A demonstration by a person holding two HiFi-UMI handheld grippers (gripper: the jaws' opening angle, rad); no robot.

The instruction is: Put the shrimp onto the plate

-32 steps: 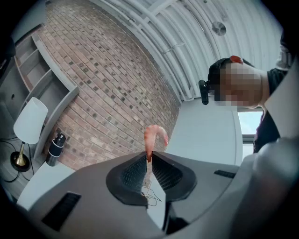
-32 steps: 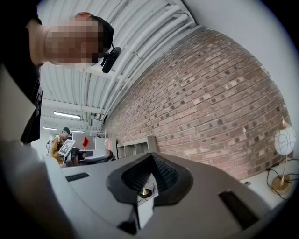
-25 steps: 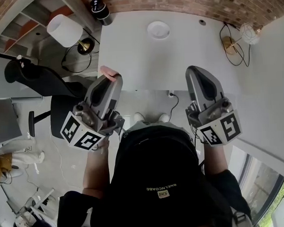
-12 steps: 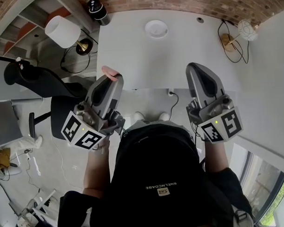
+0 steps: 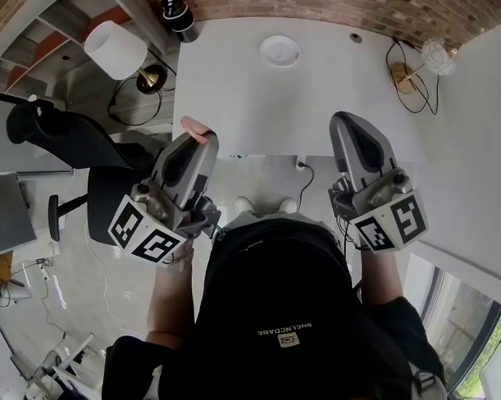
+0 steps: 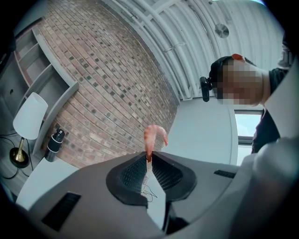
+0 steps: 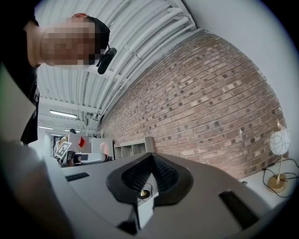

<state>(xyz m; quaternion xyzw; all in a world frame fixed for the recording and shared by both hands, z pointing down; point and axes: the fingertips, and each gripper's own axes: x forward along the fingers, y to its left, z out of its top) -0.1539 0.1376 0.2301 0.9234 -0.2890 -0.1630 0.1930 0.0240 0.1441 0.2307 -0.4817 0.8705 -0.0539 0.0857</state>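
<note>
Left gripper (image 5: 199, 136): we see its jaws pinched on the shrimp (image 6: 153, 136), which curls up past the tips; it seems to be held by its tail end.
Right gripper (image 5: 345, 122): jaws closed together, with nothing between them.
Shrimp's place: in the air, over the near left corner of the bench (image 5: 313, 103).
Plate (image 5: 279, 51): on the bench's far side, well apart from both grippers.

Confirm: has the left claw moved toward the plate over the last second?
No. The left claw, shut on the shrimp, holds the same spot by the white table's near edge, with the plate just as far off.
</note>
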